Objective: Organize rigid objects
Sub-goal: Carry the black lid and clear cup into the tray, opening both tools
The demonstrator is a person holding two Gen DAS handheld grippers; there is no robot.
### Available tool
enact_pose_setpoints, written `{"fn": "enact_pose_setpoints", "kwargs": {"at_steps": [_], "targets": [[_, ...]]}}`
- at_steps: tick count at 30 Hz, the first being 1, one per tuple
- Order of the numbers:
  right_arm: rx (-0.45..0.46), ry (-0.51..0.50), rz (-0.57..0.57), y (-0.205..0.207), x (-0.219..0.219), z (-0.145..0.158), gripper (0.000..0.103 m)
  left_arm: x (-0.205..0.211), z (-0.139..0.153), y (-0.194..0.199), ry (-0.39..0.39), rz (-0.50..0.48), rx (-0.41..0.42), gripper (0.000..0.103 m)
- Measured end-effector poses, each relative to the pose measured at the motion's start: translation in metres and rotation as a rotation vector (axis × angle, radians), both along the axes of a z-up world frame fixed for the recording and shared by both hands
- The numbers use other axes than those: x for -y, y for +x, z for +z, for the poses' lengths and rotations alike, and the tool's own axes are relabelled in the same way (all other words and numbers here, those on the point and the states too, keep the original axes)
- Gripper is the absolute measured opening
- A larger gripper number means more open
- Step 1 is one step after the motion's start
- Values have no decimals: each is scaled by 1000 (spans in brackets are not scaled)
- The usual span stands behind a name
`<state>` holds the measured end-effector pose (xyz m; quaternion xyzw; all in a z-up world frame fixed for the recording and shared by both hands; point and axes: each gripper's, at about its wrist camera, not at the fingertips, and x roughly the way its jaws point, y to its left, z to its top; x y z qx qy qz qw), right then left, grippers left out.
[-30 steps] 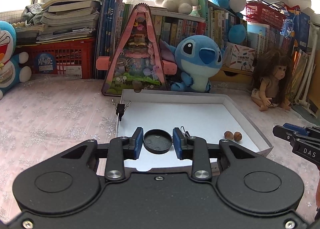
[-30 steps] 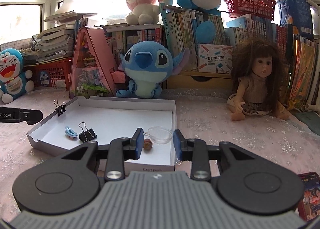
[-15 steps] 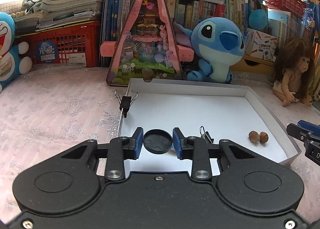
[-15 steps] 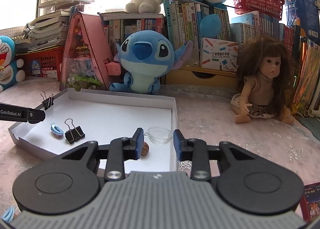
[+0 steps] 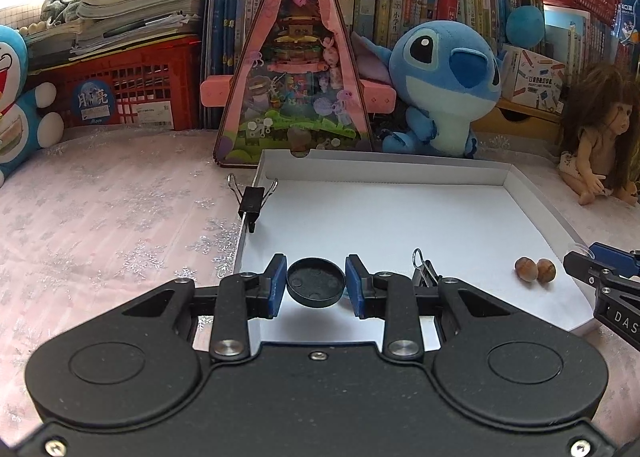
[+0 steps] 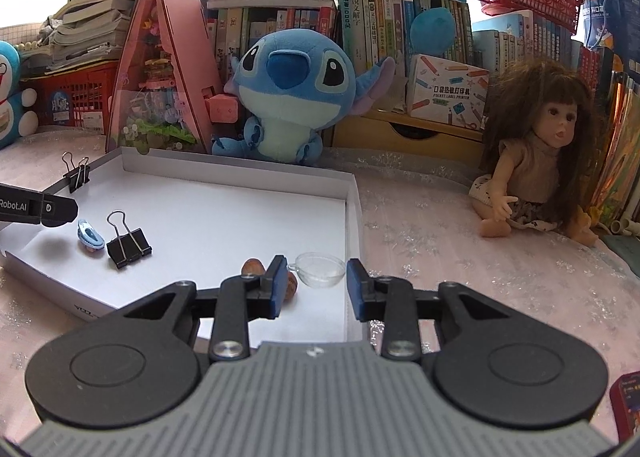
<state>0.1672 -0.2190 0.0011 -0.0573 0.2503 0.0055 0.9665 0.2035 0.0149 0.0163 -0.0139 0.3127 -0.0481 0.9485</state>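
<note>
My left gripper (image 5: 316, 284) is shut on a black round lid (image 5: 316, 287) and holds it above the near left corner of the white cardboard tray (image 5: 400, 167). My right gripper (image 6: 317, 285) holds a small clear cup (image 6: 320, 274) between its pads, though a gap shows on the right side, above the tray's (image 6: 240, 173) near right part. Two hazelnuts (image 5: 534, 269) lie in the tray; they also show in the right wrist view (image 6: 253, 267). A black binder clip (image 6: 127, 243) and a blue clip (image 6: 90, 237) lie in the tray.
Another binder clip (image 5: 252, 199) is clamped on the tray's left wall. A pink triangular toy house (image 5: 294, 69), a Stitch plush (image 5: 444, 73), a doll (image 6: 536, 153), a red crate (image 5: 120, 85) and bookshelves stand behind. A Doraemon plush (image 5: 16, 97) is at far left.
Both grippers moved forward over the tray with their objects, so the tray and toys appear closer. The left gripper still holds the lid, and the clear cup is still between the right gripper's fingers.
</note>
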Motion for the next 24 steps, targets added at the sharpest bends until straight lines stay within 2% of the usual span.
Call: {"fn": "enact_pose_setpoints", "kwargs": {"at_steps": [24], "targets": [[-79, 95, -25, 17, 5, -4, 38, 6, -9, 7, 16, -6, -16, 30]]}}
